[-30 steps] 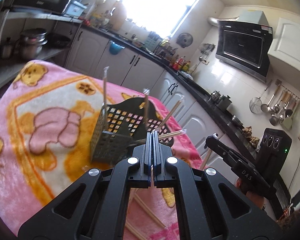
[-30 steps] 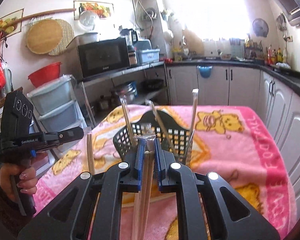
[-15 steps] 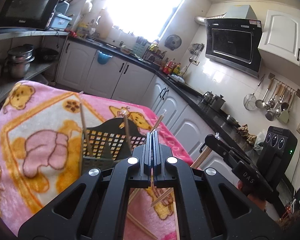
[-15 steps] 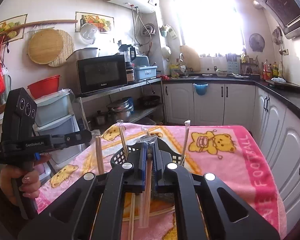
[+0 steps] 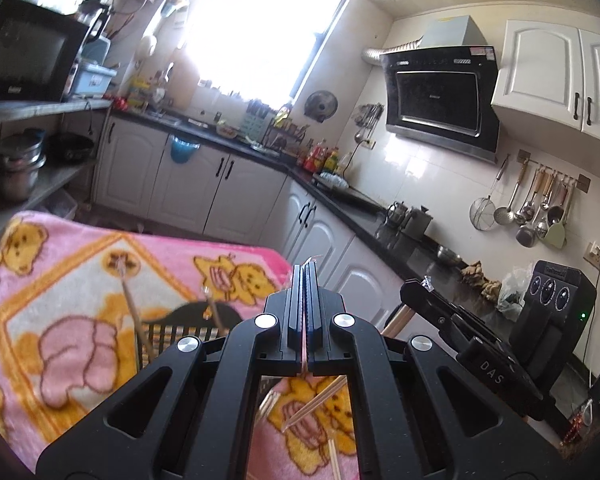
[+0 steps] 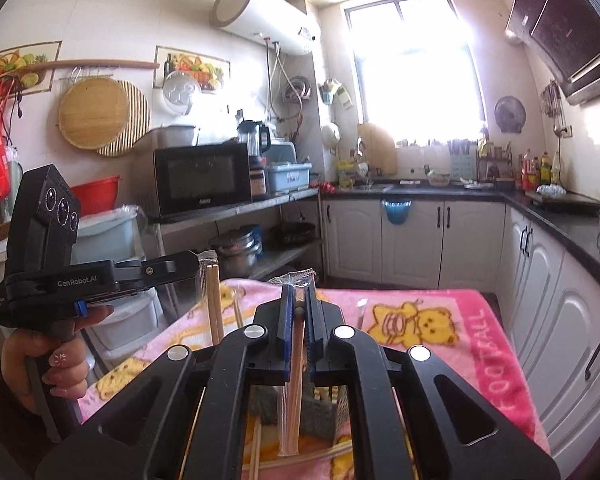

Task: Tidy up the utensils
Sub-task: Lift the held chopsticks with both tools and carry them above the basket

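Midway through the tidy-up, a black mesh utensil basket [image 5: 180, 330] stood on the pink bear-print blanket [image 5: 60, 264] covering the table, with at least two wrapped chopstick pairs [image 5: 131, 304] already upright inside it. Several more loose chopsticks [image 5: 320, 396] lay on the blanket toward the near edge, beneath the grippers, so the job looked roughly half done.

The right gripper [image 6: 299, 300] was pinching a cellophane-wrapped pair of chopsticks [image 6: 294, 392] between its blue pads, the pair hanging down over the basket's rim [image 6: 324, 394], directly below the fingers.

The left gripper [image 5: 304, 280] had its fingers pressed together on what appeared to be a thin wrapper edge; in the right wrist view it carried another wrapped pair [image 6: 214, 300], held above the blanket's left edge, beside the basket rather than over it.
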`<action>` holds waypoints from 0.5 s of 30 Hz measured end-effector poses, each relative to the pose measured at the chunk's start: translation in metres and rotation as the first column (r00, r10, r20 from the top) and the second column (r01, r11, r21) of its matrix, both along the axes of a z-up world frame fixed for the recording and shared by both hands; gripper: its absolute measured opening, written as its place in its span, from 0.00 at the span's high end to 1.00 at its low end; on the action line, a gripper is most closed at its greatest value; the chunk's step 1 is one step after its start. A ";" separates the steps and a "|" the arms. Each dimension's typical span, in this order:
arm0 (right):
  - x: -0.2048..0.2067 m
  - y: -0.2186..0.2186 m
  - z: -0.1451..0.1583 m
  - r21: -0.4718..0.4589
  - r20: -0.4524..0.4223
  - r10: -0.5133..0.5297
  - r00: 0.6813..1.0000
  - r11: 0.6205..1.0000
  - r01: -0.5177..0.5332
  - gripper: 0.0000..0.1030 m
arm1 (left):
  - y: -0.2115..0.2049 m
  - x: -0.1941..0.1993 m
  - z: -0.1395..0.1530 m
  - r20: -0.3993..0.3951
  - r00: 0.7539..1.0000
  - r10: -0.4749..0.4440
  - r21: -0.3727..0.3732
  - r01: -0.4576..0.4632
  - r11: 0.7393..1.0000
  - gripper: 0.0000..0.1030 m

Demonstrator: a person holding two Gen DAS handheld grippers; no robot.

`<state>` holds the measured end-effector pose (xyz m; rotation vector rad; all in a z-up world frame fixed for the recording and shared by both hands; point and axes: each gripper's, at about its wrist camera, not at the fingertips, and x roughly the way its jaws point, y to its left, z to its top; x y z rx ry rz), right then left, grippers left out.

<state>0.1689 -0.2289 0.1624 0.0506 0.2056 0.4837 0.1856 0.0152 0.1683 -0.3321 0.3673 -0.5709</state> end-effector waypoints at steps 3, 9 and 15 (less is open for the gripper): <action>0.001 -0.002 0.010 0.003 0.030 -0.007 1.000 1.000 0.007 0.95 | -0.002 0.005 0.011 0.023 1.000 0.009 -0.005 -0.009 1.000 1.00; 0.007 -0.007 0.030 0.017 0.079 -0.022 0.997 1.000 0.021 0.95 | -0.004 0.015 0.032 0.072 0.997 0.035 -0.014 -0.034 0.999 1.00; 0.014 -0.007 0.045 0.027 0.115 -0.030 0.993 0.999 0.027 0.95 | -0.005 0.026 0.041 0.091 0.994 0.058 -0.022 -0.057 0.998 1.00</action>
